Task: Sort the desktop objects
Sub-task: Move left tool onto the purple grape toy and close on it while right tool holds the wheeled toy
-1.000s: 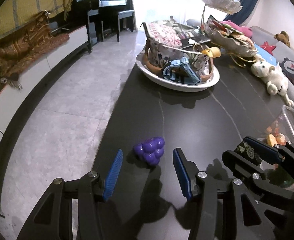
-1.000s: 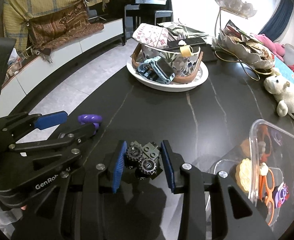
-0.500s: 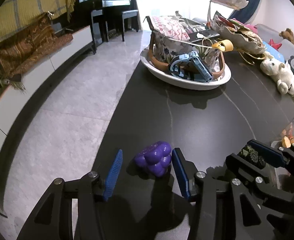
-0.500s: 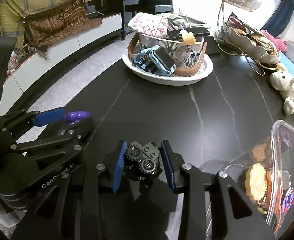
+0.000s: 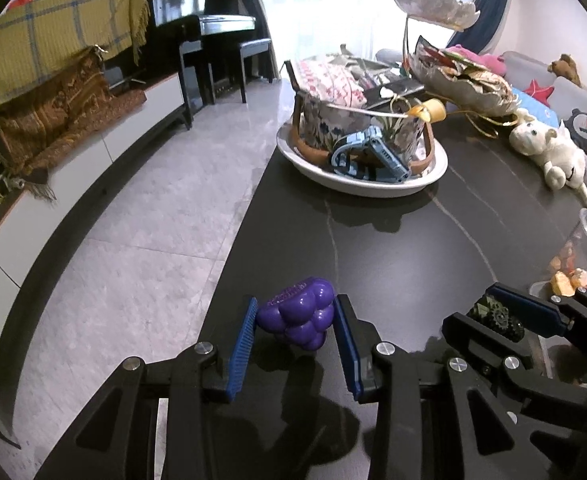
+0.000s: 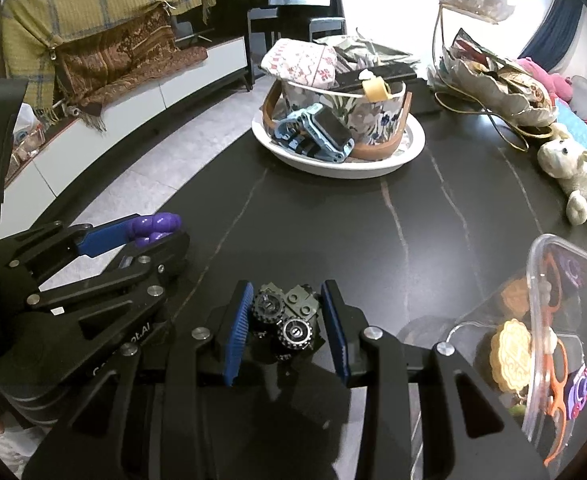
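Two hand-held grippers work side by side over the near edge of a dark, pale-veined stone table (image 5: pixel 393 248). The left gripper (image 5: pixel 295 322) has just been closing its blue-padded jaws around a glossy purple plastic grape-cluster toy (image 5: pixel 297 316); both pads now meet the toy's flanks, and a narrow gap stays between the arms. The right gripper (image 6: pixel 287 320) stands partly closed on a small dark grey-green toy vehicle with black cogged wheels (image 6: pixel 287 316), its pads pressing the sides. Both toys sit low over the tabletop at the near end; whether either is clear of the surface cannot be told. The likely destination, a clear plastic storage box (image 6: pixel 533 320) already holding small toys and orange scissors, lies just right of the right gripper. The chief risk is a slip: the grape cluster is smooth and lumpy, so the flat pads probably bear on only a few rounded bumps, and a quick lift or twist could squirt it out toward the table's left edge and the tiled floor. The vehicle's wheels may turn under the pads and let it pivot. The two grippers stand close together, so a crossing move toward the box could knock one against the other. The white oval dish (image 5: pixel 373 188) of clutter at the far end stays well apart.
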Demonstrator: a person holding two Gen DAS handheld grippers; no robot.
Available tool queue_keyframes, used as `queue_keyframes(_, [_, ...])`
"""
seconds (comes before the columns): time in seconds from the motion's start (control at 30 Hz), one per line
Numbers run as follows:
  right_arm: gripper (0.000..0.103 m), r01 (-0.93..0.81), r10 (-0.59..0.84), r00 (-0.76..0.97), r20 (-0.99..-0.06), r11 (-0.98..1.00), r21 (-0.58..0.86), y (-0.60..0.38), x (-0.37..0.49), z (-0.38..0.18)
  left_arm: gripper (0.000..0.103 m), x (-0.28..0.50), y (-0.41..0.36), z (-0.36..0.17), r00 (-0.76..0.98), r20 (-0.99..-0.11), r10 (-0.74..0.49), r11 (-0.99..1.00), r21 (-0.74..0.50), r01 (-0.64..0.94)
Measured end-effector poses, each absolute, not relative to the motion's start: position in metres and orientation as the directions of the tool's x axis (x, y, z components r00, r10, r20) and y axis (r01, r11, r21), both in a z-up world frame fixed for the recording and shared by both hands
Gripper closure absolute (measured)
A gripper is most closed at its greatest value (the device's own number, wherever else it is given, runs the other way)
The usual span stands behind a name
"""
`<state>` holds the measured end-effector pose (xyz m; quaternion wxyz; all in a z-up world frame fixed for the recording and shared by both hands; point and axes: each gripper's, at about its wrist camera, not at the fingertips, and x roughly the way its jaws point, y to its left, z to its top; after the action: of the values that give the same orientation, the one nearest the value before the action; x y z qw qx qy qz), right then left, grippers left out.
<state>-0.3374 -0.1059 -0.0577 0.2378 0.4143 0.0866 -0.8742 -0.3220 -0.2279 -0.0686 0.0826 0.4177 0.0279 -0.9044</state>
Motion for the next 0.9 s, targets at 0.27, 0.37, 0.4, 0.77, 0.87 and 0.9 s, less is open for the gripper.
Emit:
queue_keyframes(0.27, [0.070,0.518,-0.403,-0.554,-0.728,-0.852,0.078,-0.092,-0.301,-0.031,0.068,-0.283,-0.217,-0.036,-0.664,-0.740,-0.108,-0.990,0.017,0.142])
queue_keyframes(0.37, [0.070,0.523,-0.413,-0.562,-0.717,-0.849,0.079,-0.086,-0.286,-0.022,0.068,-0.267,-0.207,-0.025,-0.672,-0.732,-0.110,-0.990,0.023,0.136])
queue_keyframes(0.4, [0.070,0.520,-0.415,-0.566,-0.712,-0.850,0.081,-0.082,-0.281,-0.018,0.068,-0.262,-0.204,-0.022,-0.674,-0.730,-0.109,-0.991,0.023,0.136])
queue_keyframes(0.77, [0.070,0.458,-0.395,-0.615,-0.683,-0.884,0.099,-0.027,-0.234,0.016,0.068,-0.211,-0.150,0.015,-0.711,-0.697,-0.100,-0.993,0.023,0.117])
queue_keyframes(0.87, [0.070,0.444,-0.388,-0.628,-0.675,-0.891,0.100,-0.010,-0.222,0.024,0.068,-0.197,-0.132,0.024,-0.723,-0.683,-0.099,-0.993,0.025,0.112])
queue_keyframes(0.9, [0.070,0.436,-0.384,-0.633,-0.672,-0.894,0.100,-0.002,-0.216,0.027,0.069,-0.193,-0.126,0.027,-0.728,-0.679,-0.098,-0.994,0.028,0.108])
